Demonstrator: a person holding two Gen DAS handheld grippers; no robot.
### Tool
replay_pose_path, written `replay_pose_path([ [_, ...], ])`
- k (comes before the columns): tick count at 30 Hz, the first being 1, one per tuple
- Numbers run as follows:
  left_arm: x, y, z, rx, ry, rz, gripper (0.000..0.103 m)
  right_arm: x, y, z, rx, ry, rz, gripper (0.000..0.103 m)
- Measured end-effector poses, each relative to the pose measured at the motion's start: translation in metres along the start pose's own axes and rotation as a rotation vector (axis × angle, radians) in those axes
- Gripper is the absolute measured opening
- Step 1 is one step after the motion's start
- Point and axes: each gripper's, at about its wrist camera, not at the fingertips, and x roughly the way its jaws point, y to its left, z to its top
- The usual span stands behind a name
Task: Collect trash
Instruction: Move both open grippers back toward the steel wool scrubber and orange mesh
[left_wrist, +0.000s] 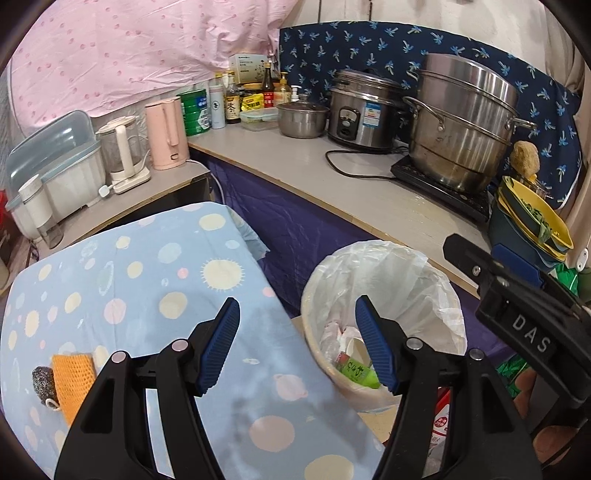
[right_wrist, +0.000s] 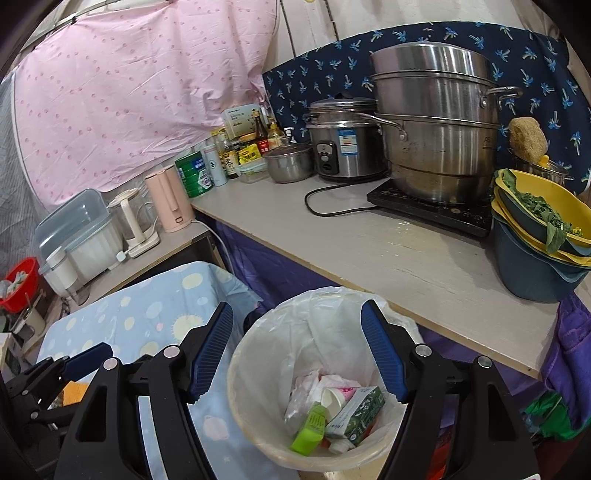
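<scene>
Both claws (left_wrist: 297, 347) (right_wrist: 297, 352) wide, empty, above lined bin (right_wrist: 258, 347) beside grey counter (right_wrist: 424, 266), blue-dotted cloth (left_wrist: 147, 280).

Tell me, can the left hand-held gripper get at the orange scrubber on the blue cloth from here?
Probably yes. The left hand-held gripper is open and empty, and the orange scrubber lies exposed on the blue cloth, off to its left. Only the steel wool touches it, on the far side.
</scene>
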Motion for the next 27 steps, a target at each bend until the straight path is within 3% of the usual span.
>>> replay_pose_path([
  [8,-0.015,0.060,-0.017,-0.067,0.003,0.076,0.064,-0.003,0.041,-0.020,-0.048,0.029,0.046,0.071],
  [21,-0.042,0.197,-0.065,-0.206,0.052,0.342,0.068,0.016,0.151,-0.075,-0.162,0.142,0.192,0.071],
  [27,-0.060,0.260,-0.089,-0.317,0.063,0.399,0.077,0.025,0.207,-0.106,-0.205,0.209,0.274,0.071],
])
